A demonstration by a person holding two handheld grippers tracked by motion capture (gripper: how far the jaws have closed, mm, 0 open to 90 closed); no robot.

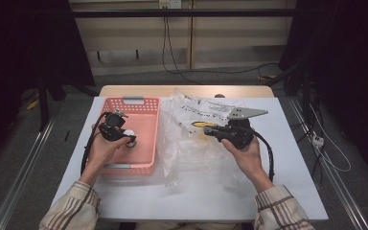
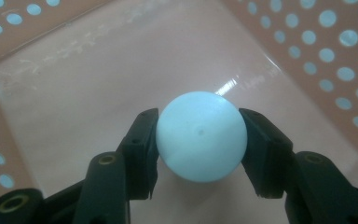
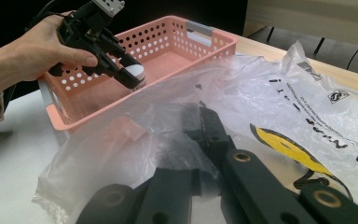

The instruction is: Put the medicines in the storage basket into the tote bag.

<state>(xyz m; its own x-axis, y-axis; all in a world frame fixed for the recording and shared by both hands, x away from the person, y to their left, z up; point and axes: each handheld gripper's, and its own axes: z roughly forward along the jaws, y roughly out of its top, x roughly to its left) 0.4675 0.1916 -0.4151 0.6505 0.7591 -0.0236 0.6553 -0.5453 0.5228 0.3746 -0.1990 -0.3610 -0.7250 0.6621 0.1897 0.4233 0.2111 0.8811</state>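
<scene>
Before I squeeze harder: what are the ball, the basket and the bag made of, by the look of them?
Ball: probably hard plastic, matte white, smooth, one small dimple; it looks like a ping-pong ball. Basket: rigid pink plastic, glossy floor with glare, walls punched with round holes. Bag: thin clear plastic film, crinkled, shiny, with black and yellow print.

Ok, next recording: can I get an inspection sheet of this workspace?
Surface: white table, wooden edge at the back.
Job's things: white ball inside pink basket; clear plastic bag beside it.
Clutter: nothing seen.
Grippers: left gripper shut on ball, over basket; right gripper shut on bag.
Cables: one trails from each gripper; more on the floor.
Surroundings: dark room, pale wall panels behind.
</scene>
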